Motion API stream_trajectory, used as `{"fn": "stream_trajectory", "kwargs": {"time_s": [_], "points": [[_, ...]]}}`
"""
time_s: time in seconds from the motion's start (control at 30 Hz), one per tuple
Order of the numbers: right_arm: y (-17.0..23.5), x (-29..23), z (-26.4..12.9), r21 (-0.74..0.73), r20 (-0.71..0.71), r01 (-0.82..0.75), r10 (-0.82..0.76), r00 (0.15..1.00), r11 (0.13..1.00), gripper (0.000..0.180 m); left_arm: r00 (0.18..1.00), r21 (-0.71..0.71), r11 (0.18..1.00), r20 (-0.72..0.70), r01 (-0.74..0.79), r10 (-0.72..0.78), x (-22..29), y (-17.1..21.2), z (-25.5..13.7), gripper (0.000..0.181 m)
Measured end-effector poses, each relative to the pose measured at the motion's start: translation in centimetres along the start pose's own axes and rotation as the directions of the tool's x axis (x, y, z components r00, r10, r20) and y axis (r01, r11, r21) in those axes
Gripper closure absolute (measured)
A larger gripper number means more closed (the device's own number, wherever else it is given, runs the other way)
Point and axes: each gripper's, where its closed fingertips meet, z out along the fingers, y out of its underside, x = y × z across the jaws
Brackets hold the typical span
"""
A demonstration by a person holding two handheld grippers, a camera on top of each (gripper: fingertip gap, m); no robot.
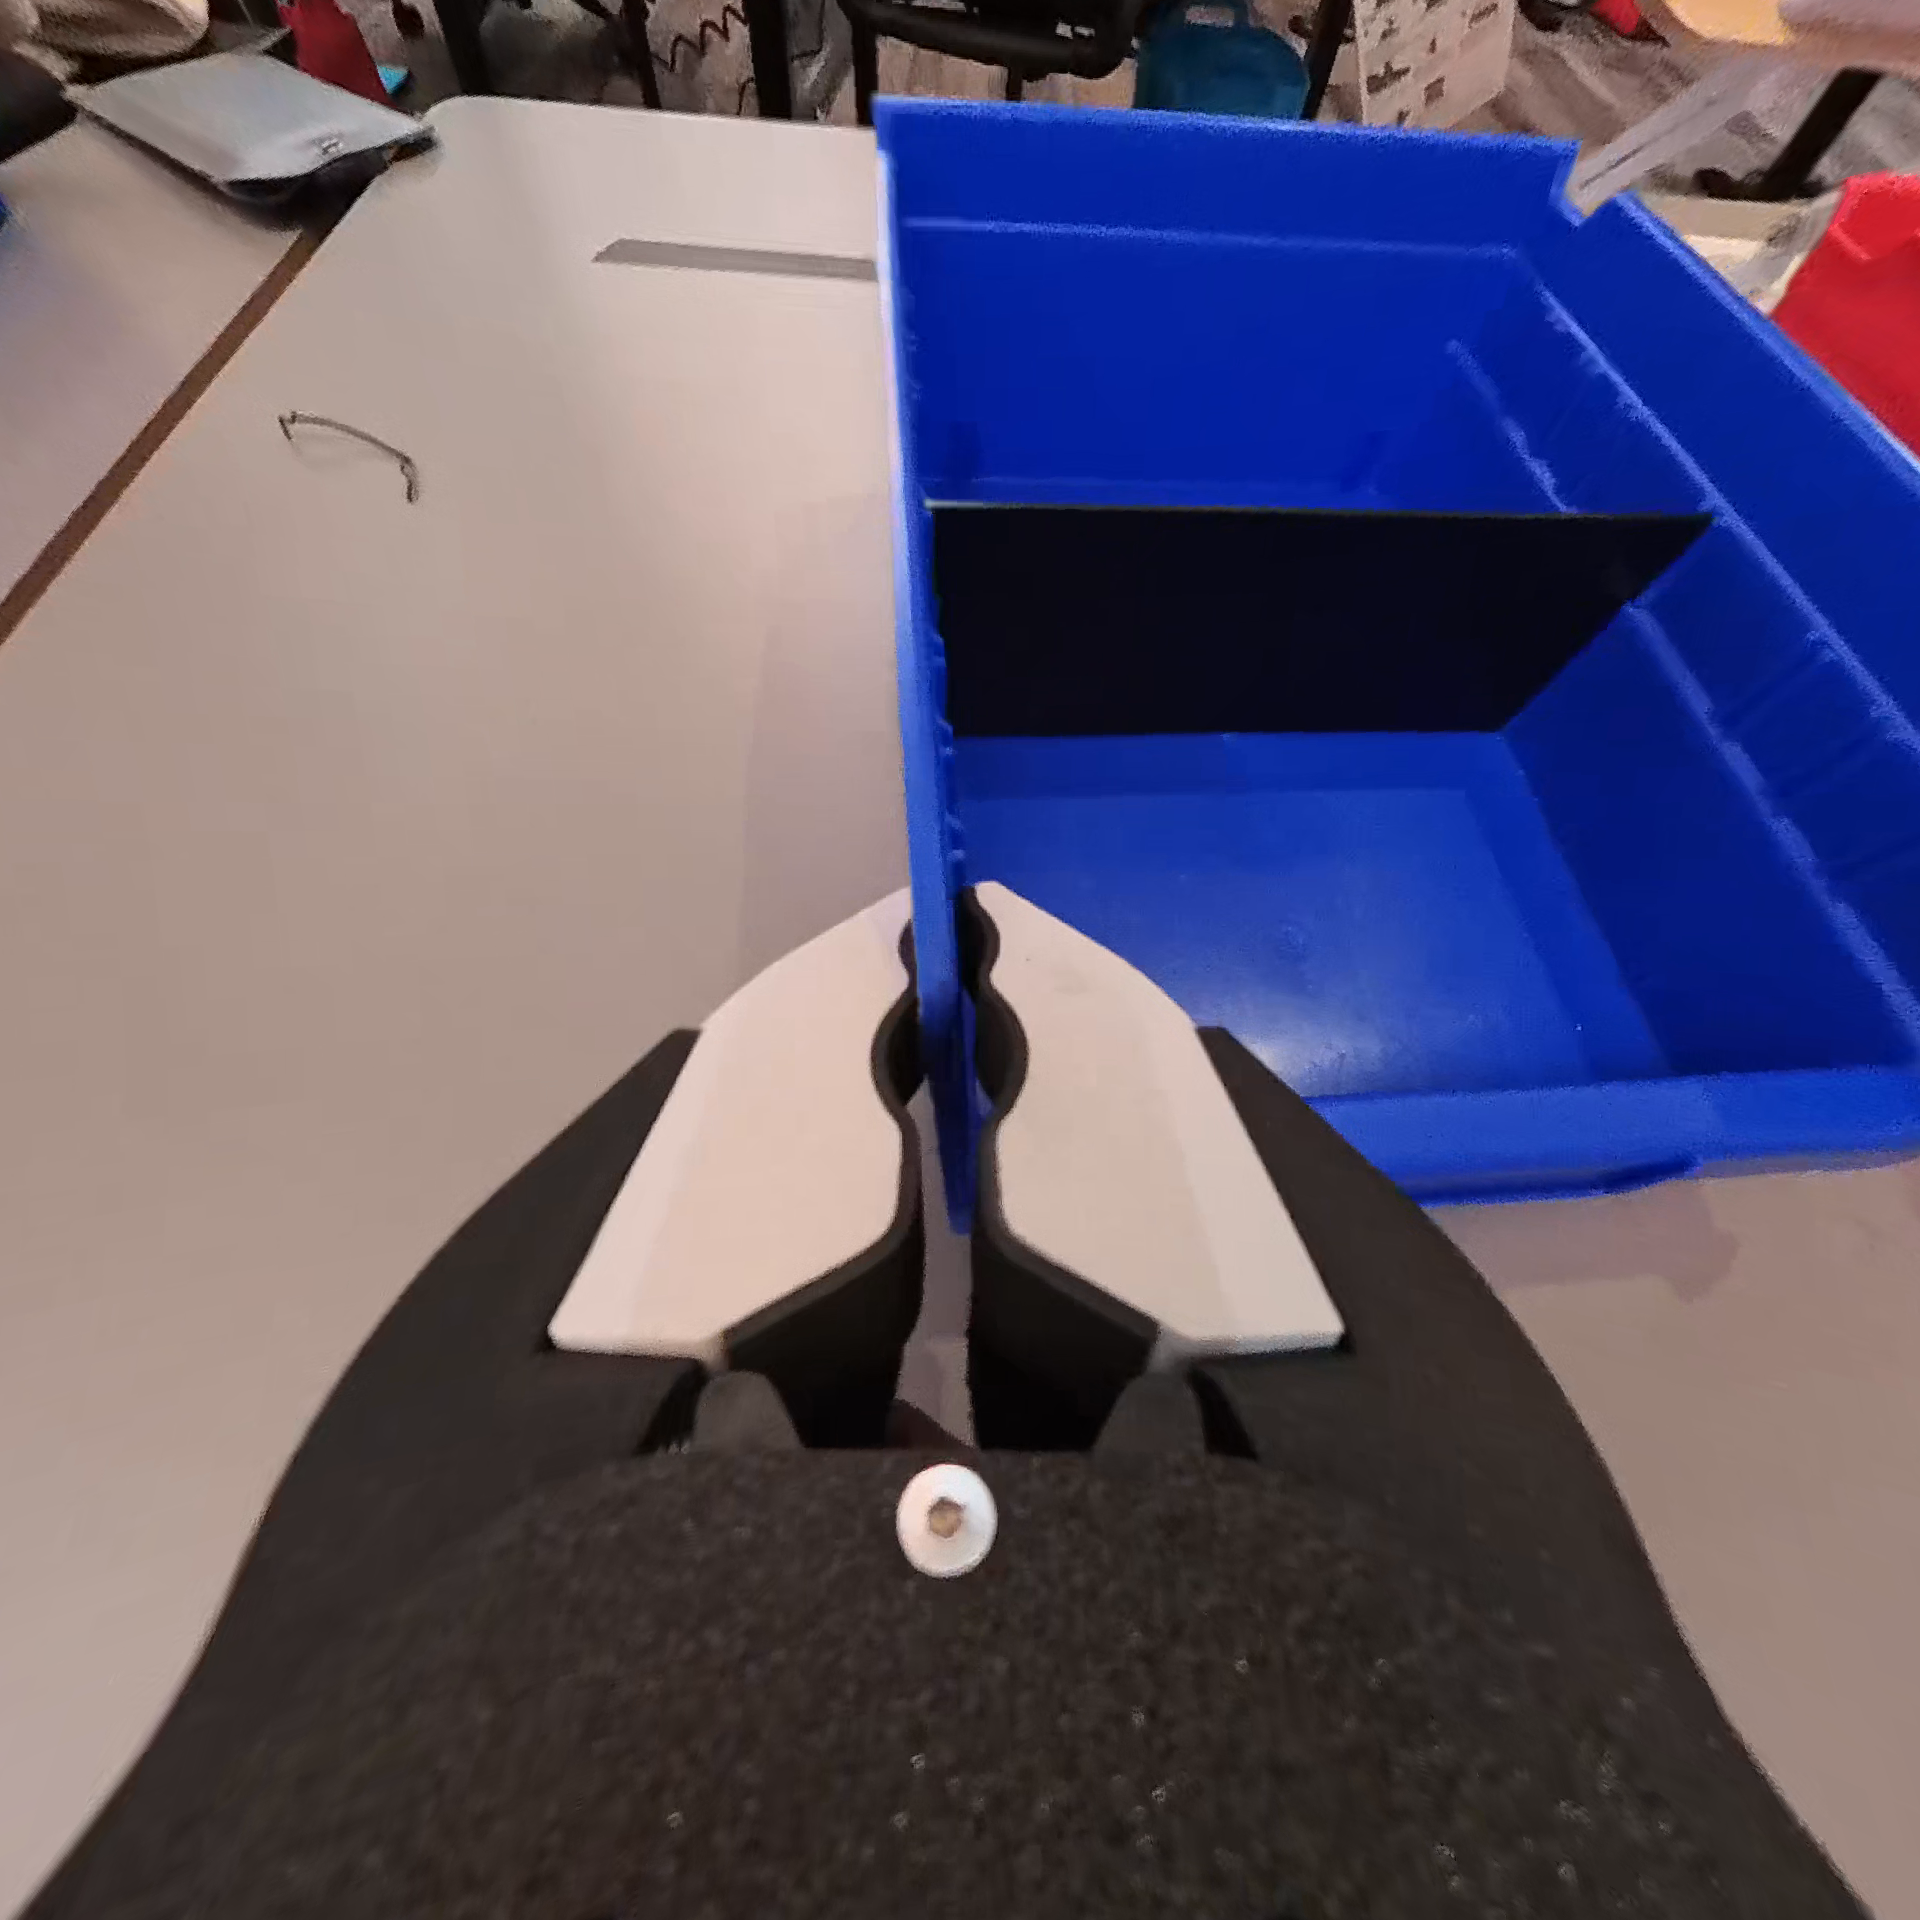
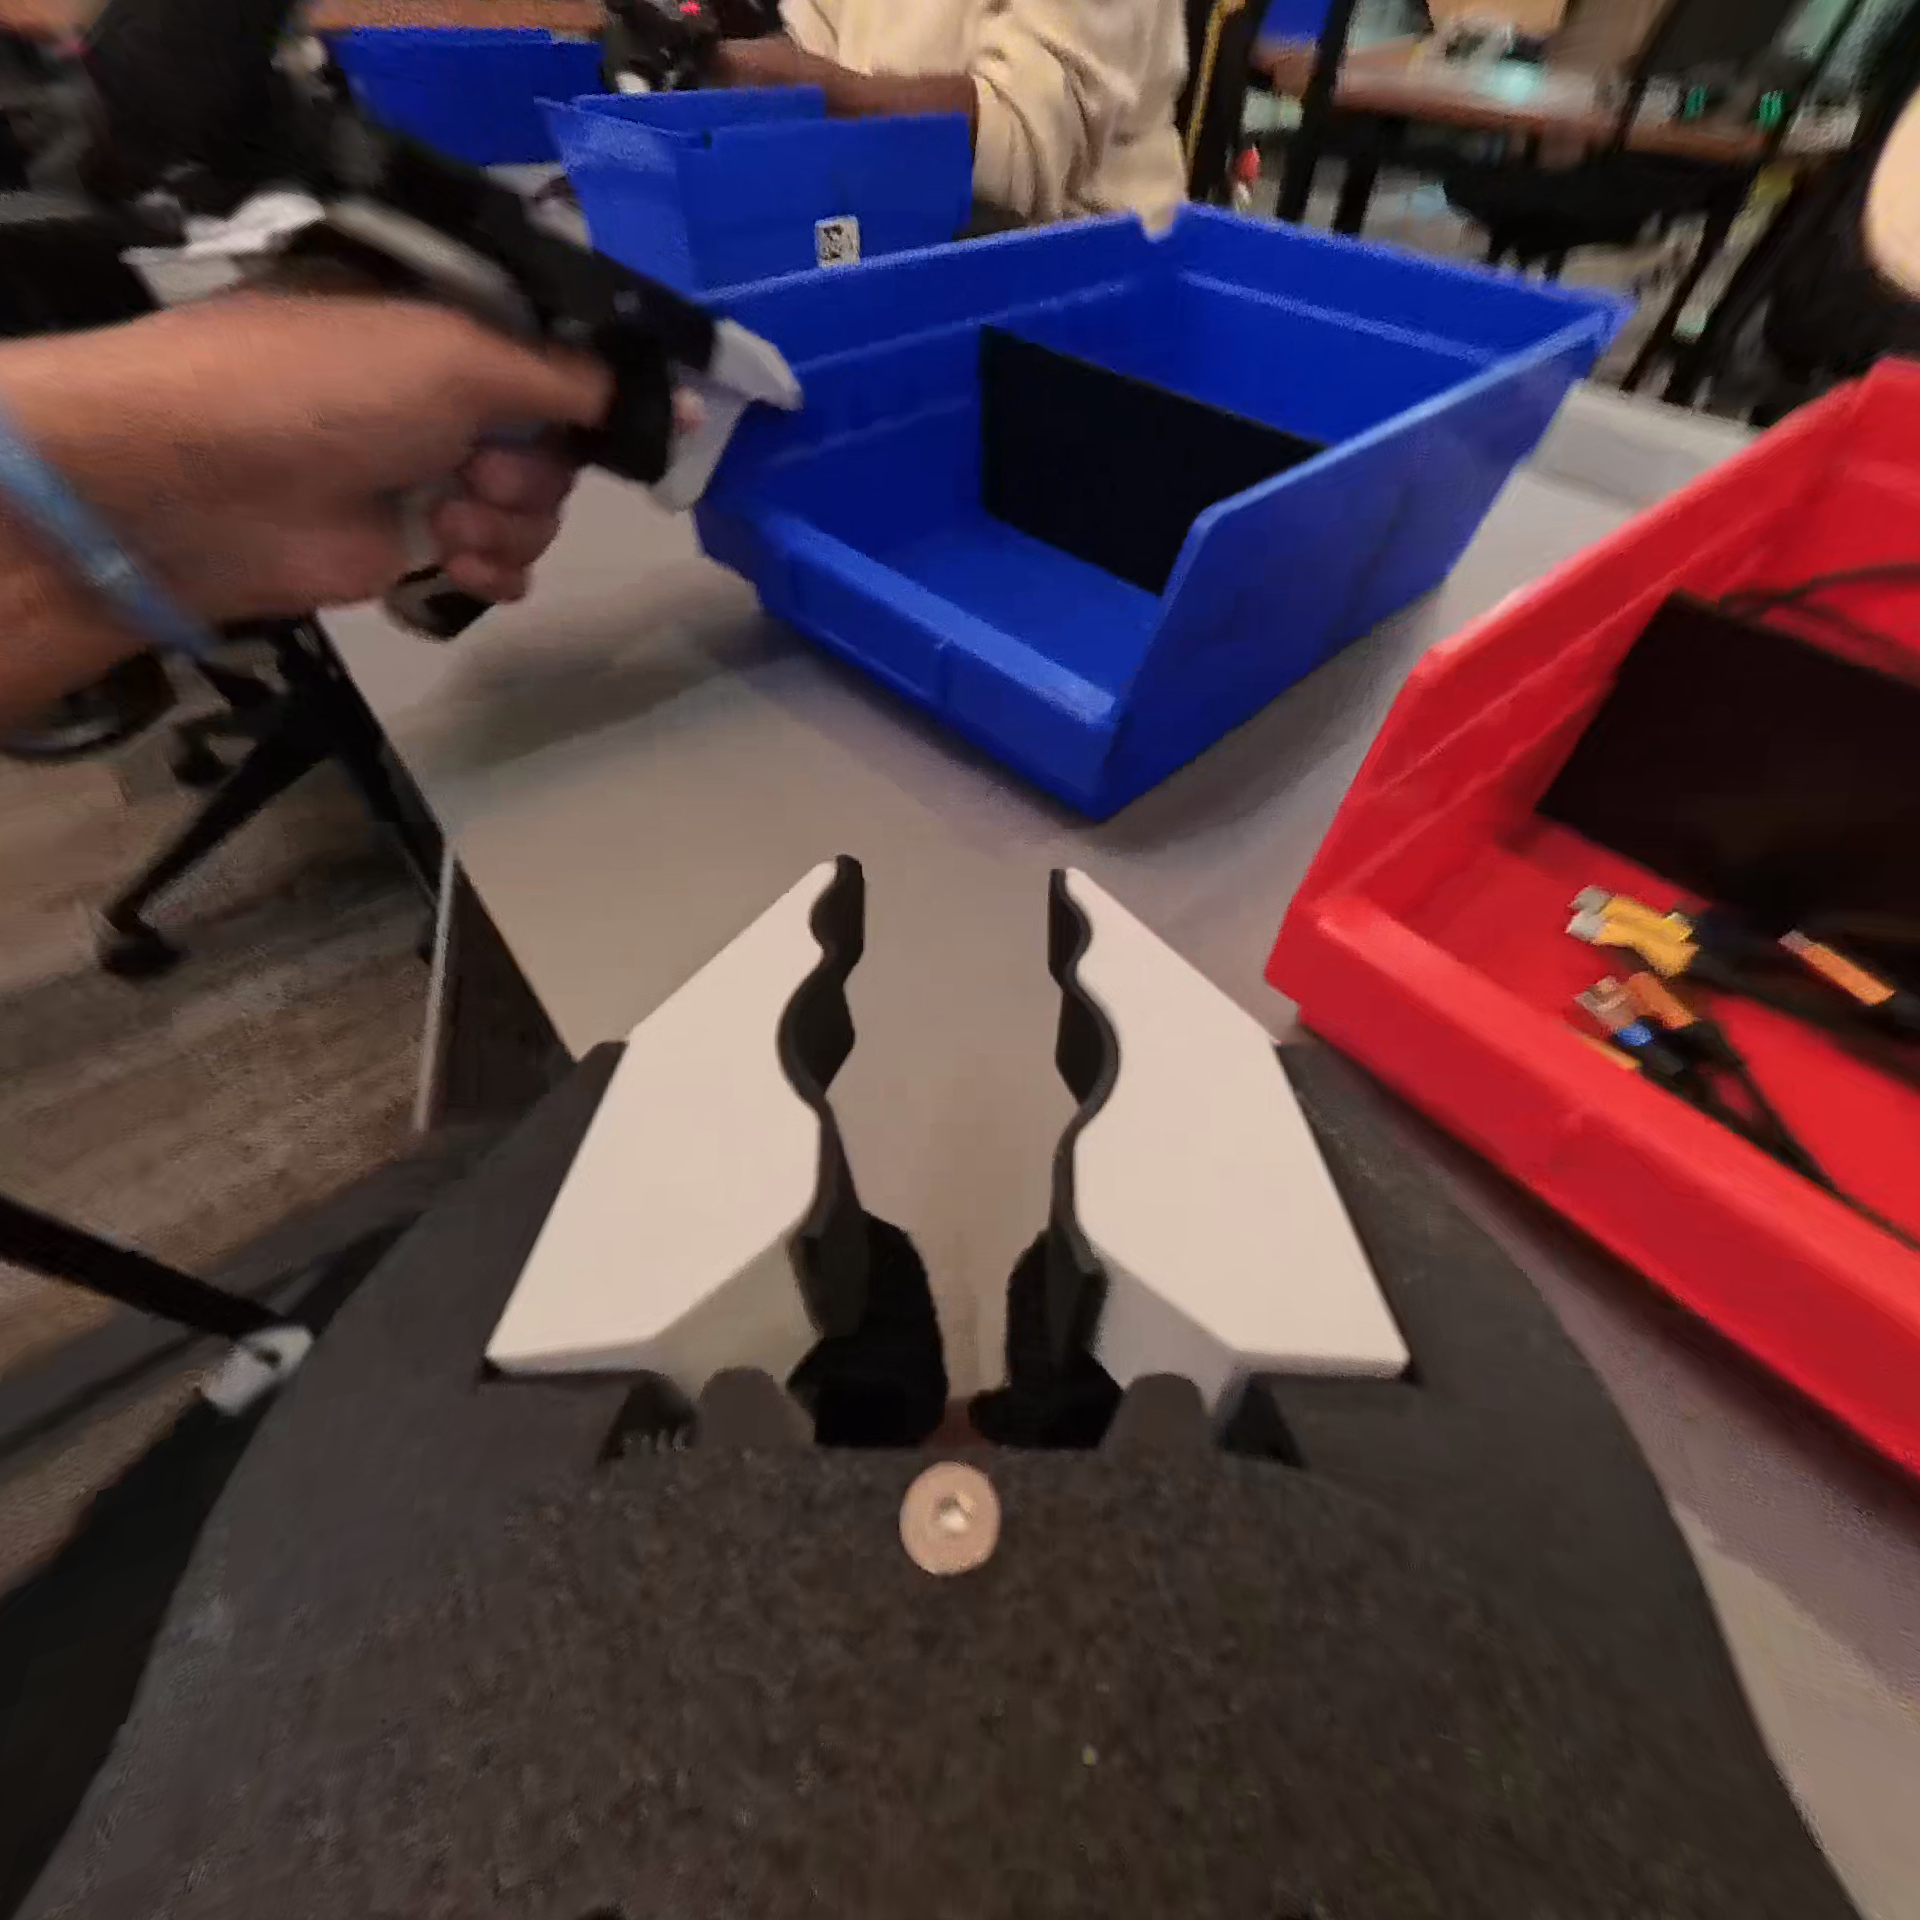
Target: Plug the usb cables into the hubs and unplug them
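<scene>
Left gripper [image 1: 943, 914]: clamped on side wall of blue bin [image 1: 1714, 540], black divider [image 1: 1247, 623] inside. Right gripper [image 2: 954, 883]: fingers parted, holding nothing, above grey table [image 2: 644, 748]. USB cables [image 2: 1662, 987]: in red bin [image 2: 1455, 1060].

A shared workroom or lab is suggested — long pale grey tables [image 1: 468, 727] are set edge to edge, and plastic parts bins are laid out on them: a divided blue bin [image 1: 1351, 623], a red bin [image 2: 1558, 935] holding cables [image 2: 1683, 997], more blue bins [image 2: 727, 177] beyond. A seated person [image 2: 1060, 104] is seen at the next station — black chair legs and other desks behind.
</scene>
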Motion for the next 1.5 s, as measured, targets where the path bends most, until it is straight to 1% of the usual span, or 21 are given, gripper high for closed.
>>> {"fn": "stream_trajectory", "kwargs": {"time_s": [0.07,0.1,0.17,0.23,0.27,0.33,0.4,0.43,0.5,0.57,0.67,0.73,0.87,0.97,1.03,1.1,1.17,1.23,1.3,1.4,1.5], "points": [[0.0,0.8,1.8,-0.031,-0.066,-0.103,0.101,0.993,0.994,0.129,1.000,-0.028,0.999,0.006,-0.020,0.021,1.1,1.2,-1.9,0.176],[0.0,1.4,2.5,-0.043,-0.117,-0.134,0.128,0.985,0.990,0.126,0.999,-0.041,0.999,0.023,-0.028,0.029,1.6,1.9,-3.1,0.176],[0.0,2.1,3.5,-0.062,-0.190,-0.162,0.148,0.971,0.985,0.125,0.995,-0.061,0.996,0.070,-0.070,0.074,2.2,3.4,-5.5,0.175],[-0.4,2.3,4.0,-0.042,-0.233,-0.159,0.145,0.962,0.986,0.126,0.992,-0.057,0.996,0.096,-0.070,0.076,2.6,4.6,-7.8,0.175],[-0.7,2.1,4.2,-0.025,-0.236,-0.167,0.157,0.959,0.986,0.132,0.993,-0.047,0.998,0.103,-0.048,0.052,2.7,5.1,-8.7,0.175],[-0.8,1.9,4.3,-0.022,-0.246,-0.181,0.170,0.954,0.983,0.170,0.995,-0.028,1.000,0.102,-0.013,0.016,2.9,6.0,-10.5,0.175],[-0.7,1.2,4.0,-0.048,-0.238,-0.140,0.125,0.963,0.989,0.173,0.994,-0.001,1.000,0.113,0.017,-0.016,3.1,6.6,-12.1,0.176],[-1.1,1.0,3.5,-0.037,-0.236,-0.120,0.108,0.966,0.992,0.174,0.991,0.035,0.999,0.132,0.009,-0.014,3.3,6.4,-13.2,0.175],[-2.3,0.8,2.2,-0.017,-0.268,-0.069,0.062,0.962,0.997,0.175,0.982,0.096,0.993,0.180,-0.067,0.049,4.2,5.2,-15.7,0.176],[-4.3,1.1,0.6,0.057,-0.274,-0.069,0.082,0.958,0.996,0.175,0.979,0.143,0.986,0.197,-0.081,0.051,5.2,3.8,-17.4,0.176],[-8.7,2.6,-3.1,0.176,-0.336,0.007,0.054,0.940,0.984,0.176,0.978,0.227,0.967,0.197,-0.115,0.070,7.4,0.6,-18.8,0.175],[-11.2,5.0,-6.2,0.235,-0.386,0.035,0.060,0.920,0.971,0.175,0.984,0.283,0.951,0.163,-0.121,0.076,10.0,-2.3,-18.8,0.176],[-13.6,13.5,-13.8,0.296,-0.543,0.070,0.107,0.833,0.953,0.177,0.987,0.365,0.917,0.064,-0.162,0.149,19.1,-8.4,-16.5,0.176],[-12.8,22.0,-21.2,0.310,-0.690,0.082,0.165,0.705,0.947,0.177,0.975,0.395,0.901,-0.046,-0.181,0.216,29.4,-11.7,-12.8,0.175],[-10.5,28.1,-26.1,0.272,-0.778,0.049,0.189,0.599,0.961,0.177,0.959,0.391,0.900,-0.120,-0.193,0.258,37.1,-12.6,-9.8,0.176],[-7.1,33.5,-30.2,0.283,-0.796,-0.031,0.252,0.551,0.959,0.176,0.940,0.367,0.907,-0.184,-0.206,0.288,44.5,-12.4,-6.7,0.176],[-2.7,38.1,-33.1,0.287,-0.799,-0.133,0.314,0.513,0.949,0.177,0.924,0.316,0.920,-0.222,-0.233,0.311,50.7,-10.6,-3.6,0.176],[1.7,41.2,-34.4,0.254,-0.794,-0.198,0.321,0.516,0.947,0.178,0.919,0.247,0.936,-0.242,-0.250,0.310,54.9,-7.8,-1.0,0.176],[5.0,43.0,-34.4,0.218,-0.765,-0.227,0.310,0.564,0.949,0.178,0.927,0.193,0.953,-0.253,-0.232,0.276,57.0,-4.7,0.8,0.176],[8.7,44.1,-32.9,0.166,-0.740,-0.333,0.340,0.580,0.928,0.178,0.942,0.149,0.965,-0.226,-0.217,0.247,57.6,-0.8,2.7,0.175],[10.9,44.8,-30.5,0.104,-0.729,-0.374,0.326,0.602,0.922,0.178,0.954,0.130,0.966,-0.174,-0.223,0.244,56.6,0.1,4.8,0.176]]}}
